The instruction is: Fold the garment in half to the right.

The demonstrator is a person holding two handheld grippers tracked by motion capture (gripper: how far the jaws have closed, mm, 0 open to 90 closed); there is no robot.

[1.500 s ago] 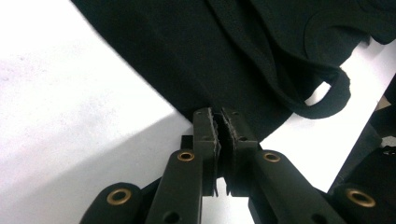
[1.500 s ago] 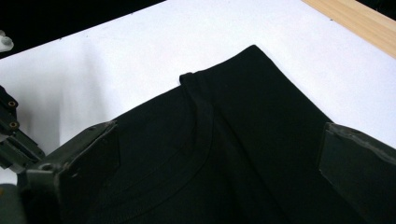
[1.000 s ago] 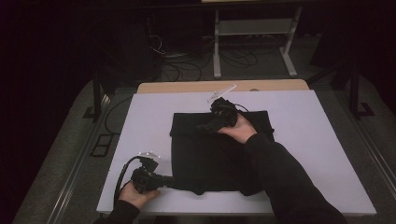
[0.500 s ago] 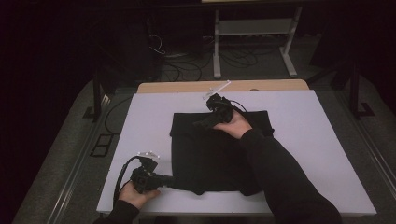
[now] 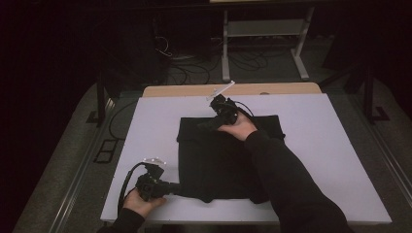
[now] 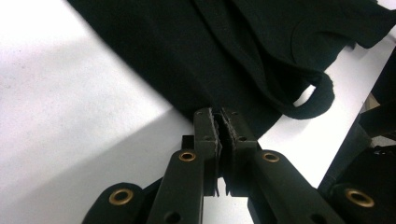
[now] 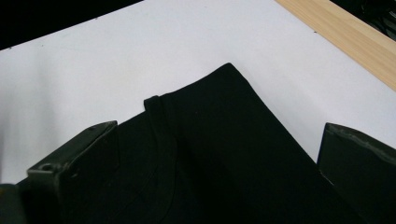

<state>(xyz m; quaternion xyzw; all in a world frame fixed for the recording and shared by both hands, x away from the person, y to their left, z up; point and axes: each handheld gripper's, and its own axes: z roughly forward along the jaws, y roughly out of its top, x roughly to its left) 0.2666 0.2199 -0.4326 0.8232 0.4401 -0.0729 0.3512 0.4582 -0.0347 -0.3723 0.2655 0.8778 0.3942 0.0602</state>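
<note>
Your folded garment (image 5: pixel 228 155) lies flat on the tabletop (image 5: pixel 330 145), about at its middle. Your left tongs (image 5: pixel 179 188) sit at the garment's near left corner, jaws pinched on its edge, with your left hand (image 5: pixel 138 201) on the tabletop just left of the cloth. Your right tongs (image 5: pixel 206 124) rest over the garment's far edge, left of centre, jaws wide apart above the cloth. Behind the tabletop runs a wooden board (image 5: pixel 272 89), and beyond that cables (image 5: pixel 194 63) lie on the floor.
</note>
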